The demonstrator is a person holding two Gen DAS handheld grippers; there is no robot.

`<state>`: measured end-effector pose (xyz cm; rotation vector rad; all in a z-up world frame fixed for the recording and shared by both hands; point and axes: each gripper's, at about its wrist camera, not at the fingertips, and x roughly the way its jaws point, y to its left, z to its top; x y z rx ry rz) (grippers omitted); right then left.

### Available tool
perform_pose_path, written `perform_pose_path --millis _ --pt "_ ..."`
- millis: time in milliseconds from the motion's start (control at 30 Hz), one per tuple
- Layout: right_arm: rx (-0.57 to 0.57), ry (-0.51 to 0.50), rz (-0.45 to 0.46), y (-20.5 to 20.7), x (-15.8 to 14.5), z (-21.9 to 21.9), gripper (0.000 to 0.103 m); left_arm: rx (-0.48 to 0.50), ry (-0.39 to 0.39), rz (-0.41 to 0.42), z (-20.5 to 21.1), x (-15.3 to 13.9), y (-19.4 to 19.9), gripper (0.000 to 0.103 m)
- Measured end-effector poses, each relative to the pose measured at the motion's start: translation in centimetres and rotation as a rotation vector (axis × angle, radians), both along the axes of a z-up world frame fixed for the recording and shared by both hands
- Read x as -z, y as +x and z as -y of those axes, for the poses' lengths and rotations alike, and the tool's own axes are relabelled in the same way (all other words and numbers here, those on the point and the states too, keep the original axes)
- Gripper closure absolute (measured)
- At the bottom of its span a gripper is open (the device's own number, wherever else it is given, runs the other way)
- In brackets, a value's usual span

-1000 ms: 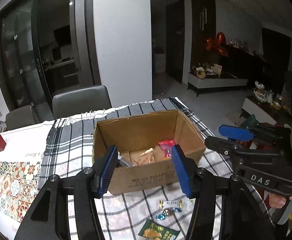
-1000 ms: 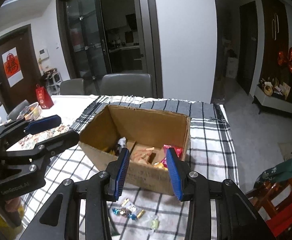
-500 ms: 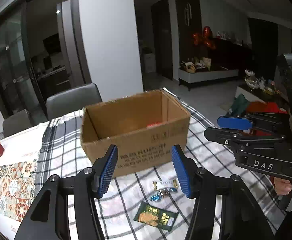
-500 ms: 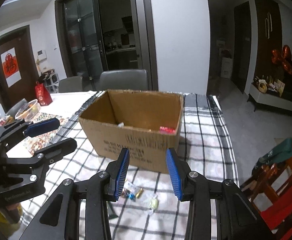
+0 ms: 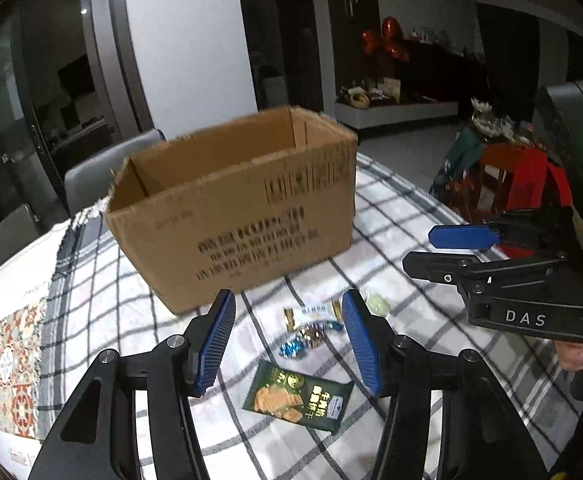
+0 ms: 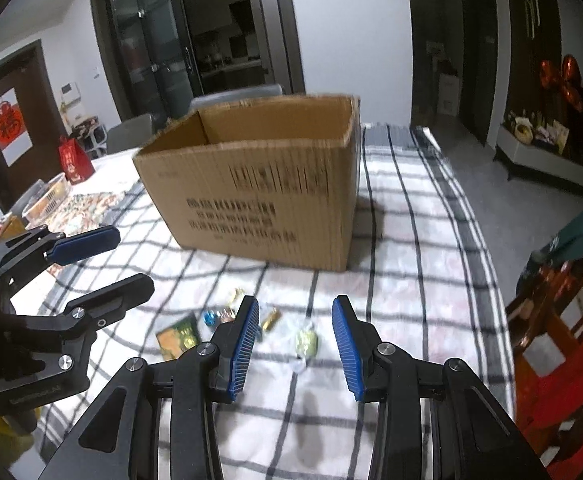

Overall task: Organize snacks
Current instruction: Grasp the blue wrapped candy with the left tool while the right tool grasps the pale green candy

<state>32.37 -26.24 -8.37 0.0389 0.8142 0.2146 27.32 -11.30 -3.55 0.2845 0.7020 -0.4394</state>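
Reaching for loose snacks, both grippers with fingers spread and empty: left gripper (image 5: pixel 287 344) low centre over the blue-wrapped candy (image 5: pixel 305 338) and green packet (image 5: pixel 297 396), right gripper (image 6: pixel 295 344) framing the pale green candy (image 6: pixel 306 342) (cardboard box (image 6: pixel 259 184) mid-frame behind on the desk (image 6: pixel 411 280)), next likely lowering and pinching

ahead of you the cardboard box (image 5: pixel 235 216) stands upright on the checked tablecloth (image 6: pixel 411 240) with its top open, and its near wall blocks any level approach from your side. between that wall and your two spread grippers lies a strip of cloth carrying a green packet (image 5: pixel 297 396), wrapped candies (image 5: pixel 307 322) and a pale green sweet (image 6: pixel 306 342), each with bare cloth around it. to your right the cloth beside the box lies bare up to the table edge, with a red chair (image 6: pixel 563 320) just beyond.
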Motion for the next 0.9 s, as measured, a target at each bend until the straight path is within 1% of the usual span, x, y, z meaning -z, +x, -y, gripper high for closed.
perform_pose_path --millis 167,500,733,900 --pt "-0.007 -0.015 -0.045 0.4 2.1 -0.3 0.064 0.026 0.013 -0.044 0.2 2.7 0.6 0.048" --pt "-0.003 -0.018 -0.115 1.6 5.4 -0.4 0.064 0.045 -0.005 -0.147 0.4 6.6 2.9 0.049" --pt "0.0 -0.018 -0.154 2.7 6.9 -0.4 0.065 0.047 0.006 -0.175 1.1 8.3 4.2 0.049" --pt "-0.007 -0.016 -0.17 3.2 7.7 -0.8 0.069 0.039 0.013 -0.184 1.2 9.0 5.0 0.049"
